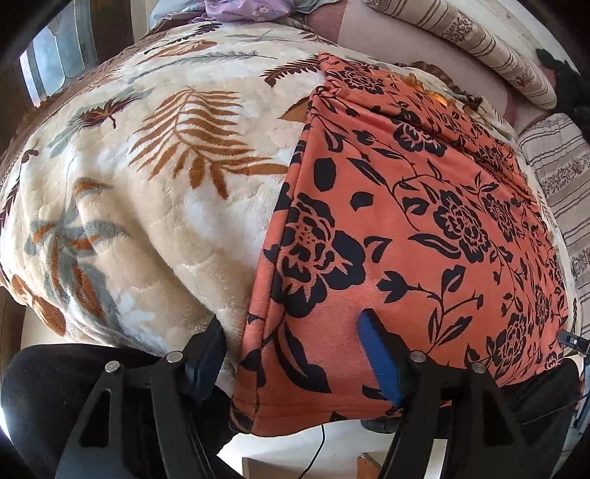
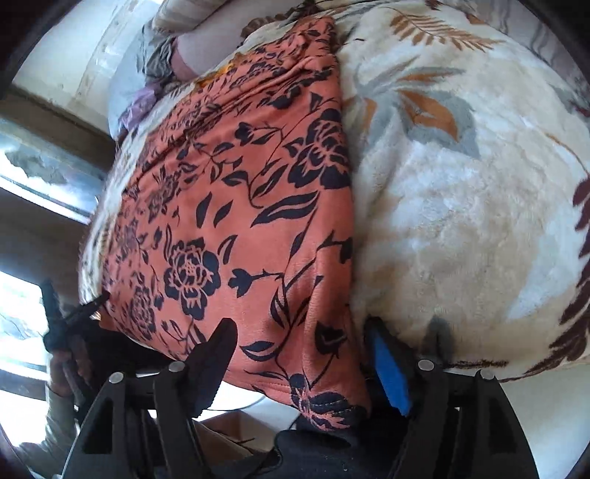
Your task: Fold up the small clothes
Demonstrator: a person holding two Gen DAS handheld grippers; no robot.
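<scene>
An orange garment with a black flower print [image 1: 413, 228] lies spread flat on a cream leaf-patterned blanket [image 1: 155, 191]; its near hem hangs over the bed's front edge. My left gripper [image 1: 291, 331] is open, its jaws straddling the garment's near left corner, the blue pad [image 1: 379, 357] resting on the cloth. In the right wrist view the same garment [image 2: 228, 206] fills the left half. My right gripper [image 2: 298, 331] is open, straddling the near right corner, with the blue pad [image 2: 391, 368] beside the garment's right edge on the blanket [image 2: 461, 206].
Striped pillows [image 1: 494, 48] and a pinkish sheet lie at the bed's far side. A lilac cloth [image 1: 239, 7] sits at the far end. The other gripper [image 2: 70, 317] shows at the left of the right wrist view. A cardboard box [image 2: 236, 427] and floor lie below the bed edge.
</scene>
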